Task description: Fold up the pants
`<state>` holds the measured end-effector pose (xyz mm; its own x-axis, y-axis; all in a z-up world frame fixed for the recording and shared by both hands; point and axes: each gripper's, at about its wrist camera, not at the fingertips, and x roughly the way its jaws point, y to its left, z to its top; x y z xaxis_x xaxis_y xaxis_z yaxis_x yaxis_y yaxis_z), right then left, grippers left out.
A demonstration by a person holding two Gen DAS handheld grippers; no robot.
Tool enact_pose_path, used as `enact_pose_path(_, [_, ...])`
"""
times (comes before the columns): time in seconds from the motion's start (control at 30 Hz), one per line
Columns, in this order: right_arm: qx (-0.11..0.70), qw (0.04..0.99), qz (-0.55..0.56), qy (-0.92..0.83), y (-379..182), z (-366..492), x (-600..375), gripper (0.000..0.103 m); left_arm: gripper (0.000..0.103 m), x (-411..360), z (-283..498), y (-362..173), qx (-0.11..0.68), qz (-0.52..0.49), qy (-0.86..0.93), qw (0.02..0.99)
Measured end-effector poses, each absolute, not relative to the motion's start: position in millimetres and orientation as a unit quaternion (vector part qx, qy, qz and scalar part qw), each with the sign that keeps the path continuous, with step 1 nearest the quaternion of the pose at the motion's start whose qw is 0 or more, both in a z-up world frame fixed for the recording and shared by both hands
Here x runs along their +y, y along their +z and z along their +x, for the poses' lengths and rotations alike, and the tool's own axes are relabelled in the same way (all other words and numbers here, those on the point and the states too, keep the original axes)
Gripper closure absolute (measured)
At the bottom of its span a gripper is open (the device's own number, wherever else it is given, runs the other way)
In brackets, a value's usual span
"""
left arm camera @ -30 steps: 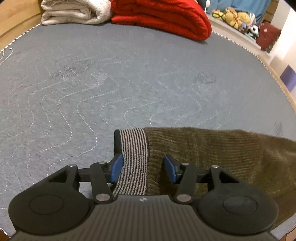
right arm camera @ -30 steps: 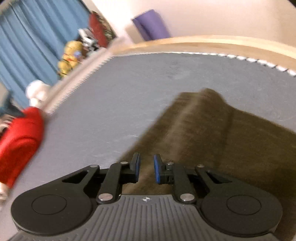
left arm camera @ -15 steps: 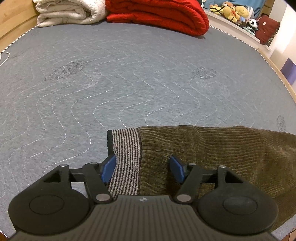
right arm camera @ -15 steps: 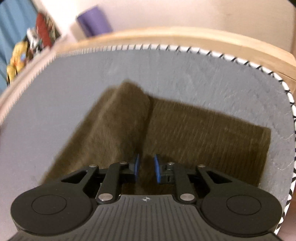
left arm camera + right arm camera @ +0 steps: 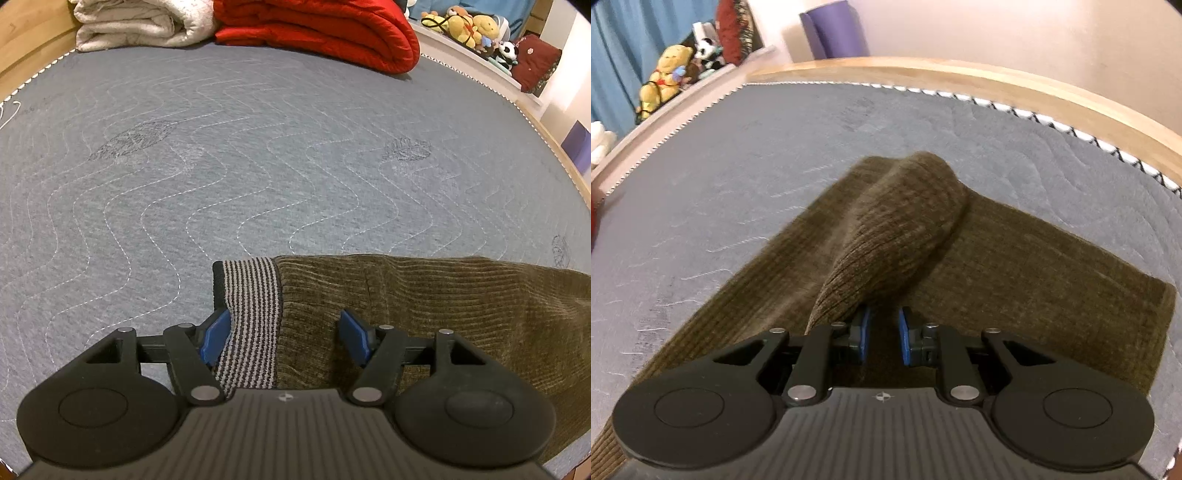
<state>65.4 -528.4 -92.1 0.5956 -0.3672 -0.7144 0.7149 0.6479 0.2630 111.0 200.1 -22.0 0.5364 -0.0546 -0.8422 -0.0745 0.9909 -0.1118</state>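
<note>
Pants lie lengthwise across the near edge of the bed, waistband at the left, legs running right.

The left gripper [image 5: 284, 334] hovers spread wide over the striped waistband [image 5: 251, 295] of the olive corduroy pants [image 5: 443, 295] on the grey bed [image 5: 258, 166]; the right gripper [image 5: 884, 334] sits directly over the leg end, its jaws narrowly apart, a raised fold of cloth [image 5: 897, 229] rising just ahead of them, seemingly unclamped.

Dim warm light; fisheye-bent edges; right view blurred.

The left gripper [image 5: 284, 334] has its jaws spread wide, while the right gripper [image 5: 884, 334] holds its jaws narrowly parted.
</note>
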Motion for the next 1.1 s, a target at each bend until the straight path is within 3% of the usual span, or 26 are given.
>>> enact_pose_path(0.3, [0.234,0.913,0.315,-0.115,-79,74,-530,0.083,0.031,200,112,-23,0.482,-0.067,0.003,0.874])
enact_pose_path(0.8, [0.218,0.822,0.439,-0.290,-90,32,-566,0.076,0.030,199,112,-22,0.482,-0.069,0.003,0.874])
enact_pose_path(0.9, [0.233,0.821,0.448,-0.265,-99,40,-568,0.068,0.030,199,112,-22,0.482,-0.070,0.003,0.873])
enact_pose_path(1.1, [0.261,0.807,0.473,-0.238,-122,60,-572,0.065,0.030,202,112,-25,0.486,-0.072,0.001,0.871])
